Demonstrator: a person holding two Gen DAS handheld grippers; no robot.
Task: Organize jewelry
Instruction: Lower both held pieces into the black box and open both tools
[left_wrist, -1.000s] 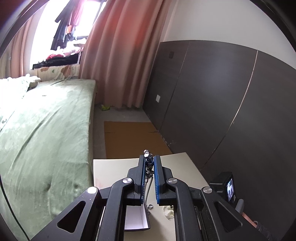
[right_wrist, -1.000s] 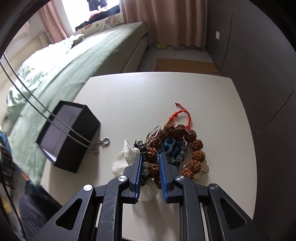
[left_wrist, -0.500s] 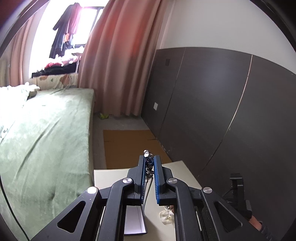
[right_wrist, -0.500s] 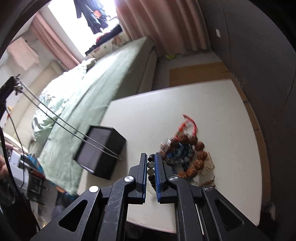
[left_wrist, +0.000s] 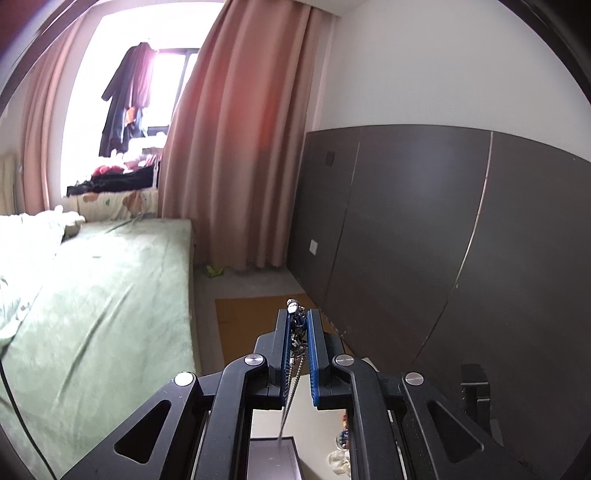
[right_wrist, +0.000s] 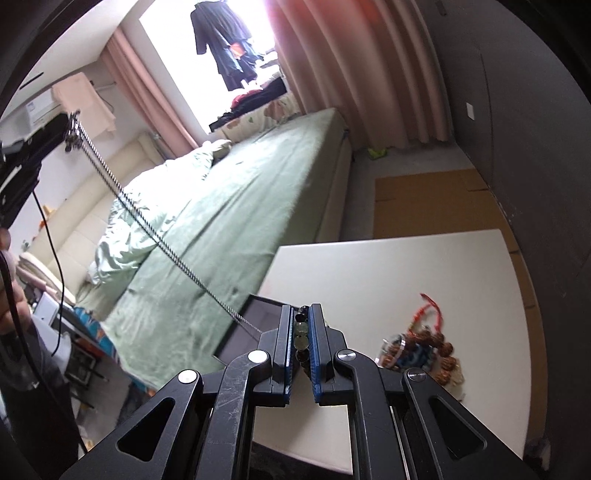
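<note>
Left gripper (left_wrist: 297, 319) clamped on a silver chain (right_wrist: 155, 236), chain hanging taut down toward the open black box (right_wrist: 255, 332), right gripper (right_wrist: 300, 321) pinching a beaded bracelet (right_wrist: 301, 334) lengthwise above the white table (right_wrist: 388, 273), bead pile (right_wrist: 421, 350) at near right.

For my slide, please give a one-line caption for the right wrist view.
Right tongs shut on a bead bracelet above the white table, black box below, remaining jewelry pile at right.
</note>
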